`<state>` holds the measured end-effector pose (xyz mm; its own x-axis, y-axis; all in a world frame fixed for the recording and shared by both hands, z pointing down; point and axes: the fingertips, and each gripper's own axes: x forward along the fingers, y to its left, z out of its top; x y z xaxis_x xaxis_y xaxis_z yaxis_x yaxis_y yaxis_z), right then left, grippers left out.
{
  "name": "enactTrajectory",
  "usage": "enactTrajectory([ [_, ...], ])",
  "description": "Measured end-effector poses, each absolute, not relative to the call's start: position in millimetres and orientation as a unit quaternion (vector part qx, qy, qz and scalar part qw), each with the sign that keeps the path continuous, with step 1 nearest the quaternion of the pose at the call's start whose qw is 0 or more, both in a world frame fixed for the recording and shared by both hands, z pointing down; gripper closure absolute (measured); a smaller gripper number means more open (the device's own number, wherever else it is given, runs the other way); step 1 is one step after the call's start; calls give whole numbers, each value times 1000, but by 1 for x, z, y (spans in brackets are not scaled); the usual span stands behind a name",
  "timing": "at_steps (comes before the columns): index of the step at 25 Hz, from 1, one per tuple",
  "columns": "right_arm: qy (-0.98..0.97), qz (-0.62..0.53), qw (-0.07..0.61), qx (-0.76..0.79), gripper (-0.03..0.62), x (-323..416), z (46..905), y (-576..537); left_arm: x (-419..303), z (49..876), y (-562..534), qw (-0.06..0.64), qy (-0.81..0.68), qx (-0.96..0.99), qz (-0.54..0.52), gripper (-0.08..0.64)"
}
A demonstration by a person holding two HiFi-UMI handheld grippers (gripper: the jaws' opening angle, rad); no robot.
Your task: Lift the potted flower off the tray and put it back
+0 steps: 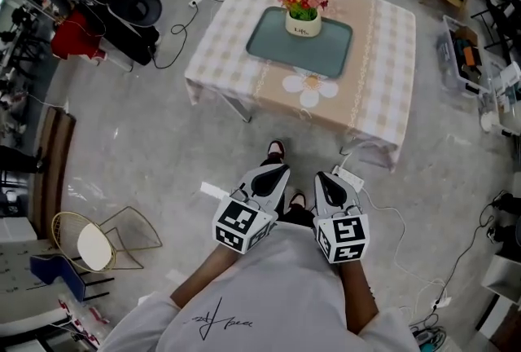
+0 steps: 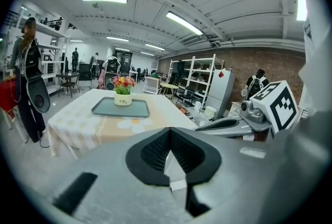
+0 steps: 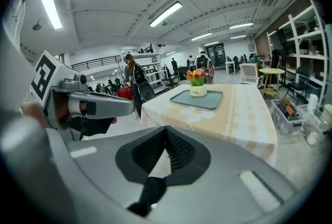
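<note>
A white pot of red, pink and yellow flowers (image 1: 303,10) stands upright at the far side of a grey-green tray (image 1: 326,55) on a checked table (image 1: 383,90). The same flower pot (image 2: 123,93) on its tray (image 2: 120,110) shows small and far off in the left gripper view, and the flower pot (image 3: 197,84) likewise in the right gripper view. My left gripper (image 1: 275,173) and right gripper (image 1: 326,182) hang side by side close to my body, well short of the table, both shut and holding nothing.
A wire chair (image 1: 98,240) lies on the floor at my left. Cables and a power strip (image 1: 350,178) run over the floor near the table's front. A plastic crate (image 1: 464,57) stands to the table's right, a dark chair and bags (image 1: 122,12) to its left.
</note>
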<state>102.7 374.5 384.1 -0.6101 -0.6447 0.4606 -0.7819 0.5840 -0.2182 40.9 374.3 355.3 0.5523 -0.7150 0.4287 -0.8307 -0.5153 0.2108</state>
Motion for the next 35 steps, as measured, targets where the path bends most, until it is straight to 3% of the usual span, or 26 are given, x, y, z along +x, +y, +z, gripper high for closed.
enactTrajectory([
  [17, -867, 195, 197, 414, 589, 81, 391, 296, 20, 374, 297, 227, -427, 862, 153, 563],
  [35, -851, 209, 183, 446, 589, 44, 378, 181, -18, 361, 181, 224, -393, 878, 158, 563],
])
